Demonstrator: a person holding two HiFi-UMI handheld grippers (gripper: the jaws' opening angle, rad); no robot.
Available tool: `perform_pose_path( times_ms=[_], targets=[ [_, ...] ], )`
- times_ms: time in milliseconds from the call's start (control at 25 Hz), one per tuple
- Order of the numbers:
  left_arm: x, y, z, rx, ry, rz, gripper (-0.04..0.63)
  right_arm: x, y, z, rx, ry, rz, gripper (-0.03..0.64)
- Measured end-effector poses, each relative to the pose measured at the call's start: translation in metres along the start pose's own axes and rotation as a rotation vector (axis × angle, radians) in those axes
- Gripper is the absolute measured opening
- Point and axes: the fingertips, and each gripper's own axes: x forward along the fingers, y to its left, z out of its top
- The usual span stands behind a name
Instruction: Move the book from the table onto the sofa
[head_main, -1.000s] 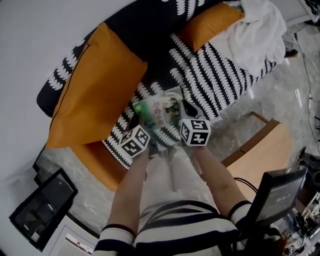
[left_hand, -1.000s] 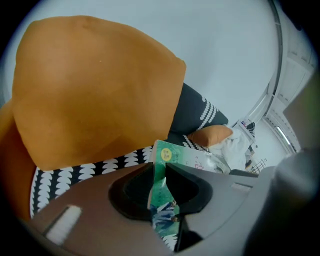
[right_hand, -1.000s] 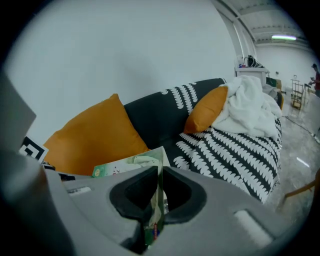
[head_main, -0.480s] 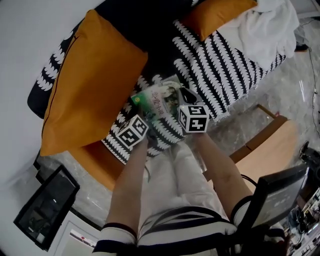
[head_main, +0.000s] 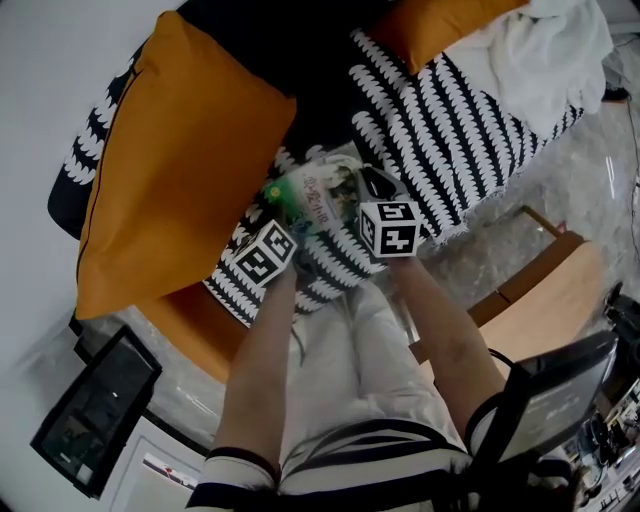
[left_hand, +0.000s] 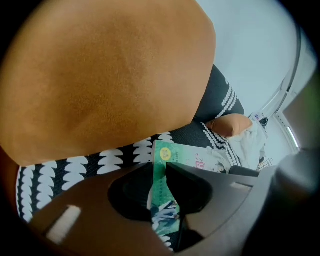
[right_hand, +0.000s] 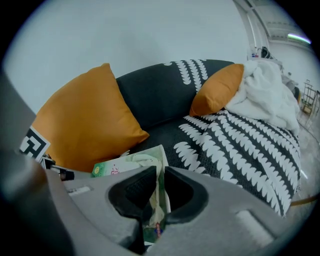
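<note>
Left tool (left_hand: 161, 186): jaws narrow, clamped on the near left edge of the book (head_main: 318, 193).
Right tool (right_hand: 159, 192): jaws narrow and just easing apart, with the book's right edge between them and the pads on it.
Book: green cover up, low over the black-and-white seat of the sofa (head_main: 450, 110), just beside the big orange cushion (head_main: 180, 170). Whether it rests on the seat I cannot tell.
Far end of sofa: small orange cushion (right_hand: 217, 90), white blanket (right_hand: 265, 95) touching it.

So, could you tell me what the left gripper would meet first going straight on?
Probably the patterned sofa seat just below the orange cushion, though the book the left gripper holds would touch first.
</note>
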Motion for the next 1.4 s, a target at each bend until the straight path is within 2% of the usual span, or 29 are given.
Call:
perform_pose_path(
  times_ms=[40,80,160,280,440,640,800,1120,1400],
  targets=[
    [0.001,0.003,-0.002,0.002,0.007,0.016,0.080,-0.001,-0.001,0.000,-0.009,-0.001,-0.010,0.050],
    [0.000,0.006,-0.004,0.004,0.011,0.035,0.068,-0.003,-0.002,0.001,-0.021,-0.011,-0.020,0.021],
    [-0.002,0.009,-0.002,0.004,0.002,0.062,0.002,-0.007,0.000,0.006,-0.039,-0.031,-0.014,-0.002],
    [-0.004,0.008,0.002,0.011,-0.013,0.050,0.000,-0.004,0.011,0.008,-0.047,-0.030,0.032,-0.002],
    [-0.011,0.001,0.006,0.063,-0.035,0.051,0.000,-0.005,0.020,0.009,-0.055,-0.022,0.066,-0.002],
    [-0.017,-0.031,0.007,0.072,-0.059,-0.023,0.000,-0.015,0.015,0.011,-0.050,-0.012,0.077,-0.002],
    [-0.028,-0.048,0.005,0.110,-0.070,-0.101,0.000,-0.024,0.022,0.010,-0.042,-0.021,0.089,-0.002],
    [-0.061,-0.067,0.031,0.145,-0.149,-0.192,0.000,-0.052,0.046,0.038,-0.032,-0.095,0.124,-0.002],
    [-0.109,-0.105,0.052,0.184,-0.225,-0.286,0.000,-0.089,0.071,0.071,-0.056,-0.156,0.160,-0.002]
  ],
)
